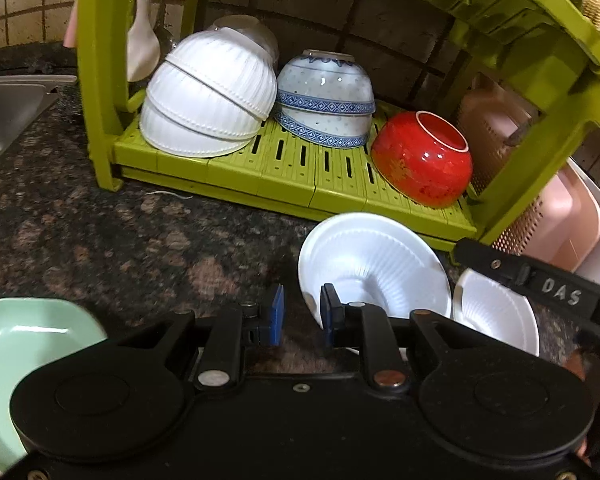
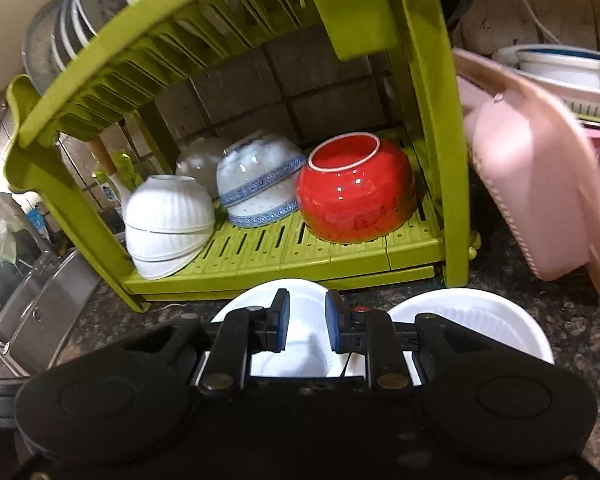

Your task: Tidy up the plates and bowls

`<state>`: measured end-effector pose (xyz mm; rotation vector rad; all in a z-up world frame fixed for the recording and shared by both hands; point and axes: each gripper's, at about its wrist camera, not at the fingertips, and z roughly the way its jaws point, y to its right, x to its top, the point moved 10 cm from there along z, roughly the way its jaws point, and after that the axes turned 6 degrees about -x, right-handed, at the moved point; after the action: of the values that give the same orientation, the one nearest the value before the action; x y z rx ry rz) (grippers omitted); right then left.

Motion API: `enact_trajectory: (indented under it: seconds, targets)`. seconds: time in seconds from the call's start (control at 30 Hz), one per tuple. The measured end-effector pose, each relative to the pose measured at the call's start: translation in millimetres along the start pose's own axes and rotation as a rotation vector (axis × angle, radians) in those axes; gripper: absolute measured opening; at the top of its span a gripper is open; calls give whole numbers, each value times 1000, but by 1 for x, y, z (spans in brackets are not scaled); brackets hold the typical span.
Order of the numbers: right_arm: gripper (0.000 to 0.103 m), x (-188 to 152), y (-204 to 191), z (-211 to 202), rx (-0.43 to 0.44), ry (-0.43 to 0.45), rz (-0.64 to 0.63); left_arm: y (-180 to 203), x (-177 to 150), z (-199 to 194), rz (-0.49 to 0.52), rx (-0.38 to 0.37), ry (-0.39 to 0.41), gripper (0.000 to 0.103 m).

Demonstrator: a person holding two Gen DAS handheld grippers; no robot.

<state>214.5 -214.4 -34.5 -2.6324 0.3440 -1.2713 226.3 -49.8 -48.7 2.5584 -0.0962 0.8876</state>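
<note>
Left wrist view, left to right. Steel sink (image 1: 8, 112) at 9 o'clock. Pale green squarish dish (image 1: 24, 344) at 7 o'clock, mouth up, on the dark speckled stone counter (image 1: 112, 232). Left gripper (image 1: 301, 314) low centre, blue pads apart, nothing between, right pad just before a white ribbed shallow bowl (image 1: 374, 264) tilted with mouth toward camera. Second white ribbed bowl (image 1: 496, 312) at 4 o'clock, partly under the right gripper's black arm.

Lime-green plastic two-tier dish rack (image 1: 292, 176) at 12 o'clock. Lower shelf, all mouth down and tilted: stack of two white ribbed deep bowls (image 1: 208, 92), two nested blue-and-white porcelain bowls (image 1: 324, 100), glossy red bowl (image 1: 420, 160) with foot ring toward 1 o'clock. Pink perforated plastic basket (image 1: 548, 216) leaning at 3 o'clock.

Right wrist view: right gripper (image 2: 307, 320) fingers apart, over the nearer white bowl, not touching it as far as visible. Upper tier: plates (image 2: 80, 12) on edge at 10 o'clock.
</note>
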Motion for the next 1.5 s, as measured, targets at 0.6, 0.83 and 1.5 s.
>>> enact_trajectory:
  seconds: [0.6, 0.83, 1.5]
  targets:
    - [23, -10, 3, 45, -74, -47, -69, 5, 3, 34, 11, -15, -44, 28]
    - [20, -16, 0, 51, -95, -61, -110, 4, 0, 41, 19, -1, -55, 28]
    - [14, -7, -21, 16, -58, 23, -121, 7, 11, 6, 19, 10, 43, 22]
